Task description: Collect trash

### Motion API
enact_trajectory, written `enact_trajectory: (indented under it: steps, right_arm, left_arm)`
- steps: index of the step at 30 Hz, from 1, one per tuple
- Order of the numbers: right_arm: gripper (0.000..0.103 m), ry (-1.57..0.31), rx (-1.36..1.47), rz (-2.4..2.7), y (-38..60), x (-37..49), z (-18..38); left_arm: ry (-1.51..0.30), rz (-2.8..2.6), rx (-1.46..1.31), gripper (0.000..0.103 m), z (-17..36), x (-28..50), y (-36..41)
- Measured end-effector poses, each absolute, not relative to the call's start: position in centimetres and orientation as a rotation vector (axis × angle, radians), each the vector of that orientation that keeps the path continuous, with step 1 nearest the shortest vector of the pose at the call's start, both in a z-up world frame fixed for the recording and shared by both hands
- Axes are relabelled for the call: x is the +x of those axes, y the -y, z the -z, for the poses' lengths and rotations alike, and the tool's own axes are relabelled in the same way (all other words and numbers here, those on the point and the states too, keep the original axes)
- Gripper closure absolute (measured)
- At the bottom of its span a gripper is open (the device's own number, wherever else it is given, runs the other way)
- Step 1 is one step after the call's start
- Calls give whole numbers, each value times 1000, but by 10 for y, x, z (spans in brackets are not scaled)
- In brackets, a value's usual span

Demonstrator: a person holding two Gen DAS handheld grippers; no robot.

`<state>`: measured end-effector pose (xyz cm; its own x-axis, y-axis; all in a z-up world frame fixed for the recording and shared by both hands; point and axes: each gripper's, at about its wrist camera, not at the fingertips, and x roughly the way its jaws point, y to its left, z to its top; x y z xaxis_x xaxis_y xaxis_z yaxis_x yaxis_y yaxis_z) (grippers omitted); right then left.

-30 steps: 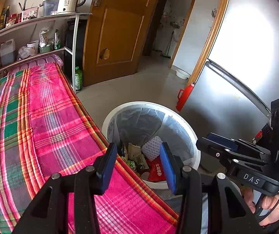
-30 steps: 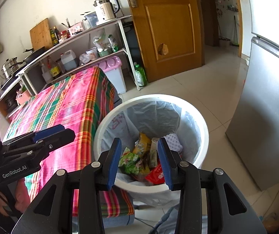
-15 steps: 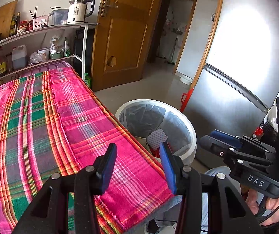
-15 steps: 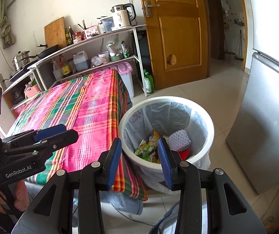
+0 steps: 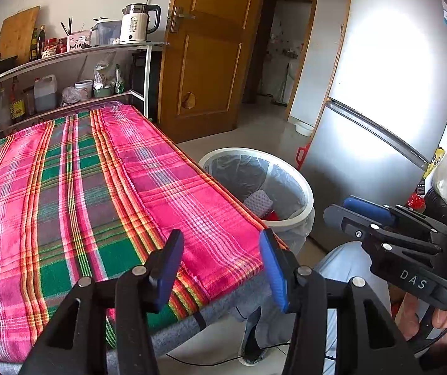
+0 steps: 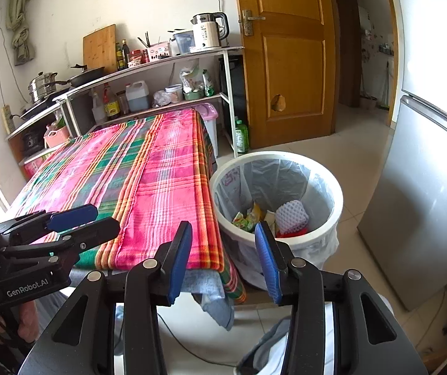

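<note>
- Left hand-held gripper [image 5: 220,268]: jaws have just been opening and stand wide apart with nothing between them; hangs over the near corner of the counter [image 5: 67,187], which is draped in a pink and green plaid cloth.
- Right hand-held gripper [image 6: 223,261]: jaws likewise have just been opening, wide and empty; poised over the near edge of the counter, with the bin just beyond its right finger.
- Trash bin [image 6: 332,187]: white, round, lined with a clear bag; stands on the floor just beside the counter's long edge, near the fridge [image 6: 426,187].
- Trash [image 6: 254,217]: green and yellow wrappers, a white foam net [image 6: 292,215] and something red, all lying inside the bin. No loose trash shows on the cloth in either view.
- Status, as a judgement: collection appears finished or nearly so.
- Risk: the bag's loose lip could catch on a finger during any further reach into the bin and pull the liner off the rim.
- Risk: the cloth overhangs the counter edge; a finger snagging it could drag it down.
- Risk: a cable lies on the floor below; a foot could catch it.
</note>
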<state>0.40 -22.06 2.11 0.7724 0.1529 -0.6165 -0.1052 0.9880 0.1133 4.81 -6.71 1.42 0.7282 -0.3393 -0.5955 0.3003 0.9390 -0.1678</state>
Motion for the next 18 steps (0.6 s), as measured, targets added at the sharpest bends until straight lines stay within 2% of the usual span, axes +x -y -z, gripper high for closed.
enact_trajectory:
  steps: [18]
  right_arm:
    - [59, -673, 77, -138, 217, -8, -16]
  left_arm:
    - [-659, 329, -67, 50, -10, 38, 64]
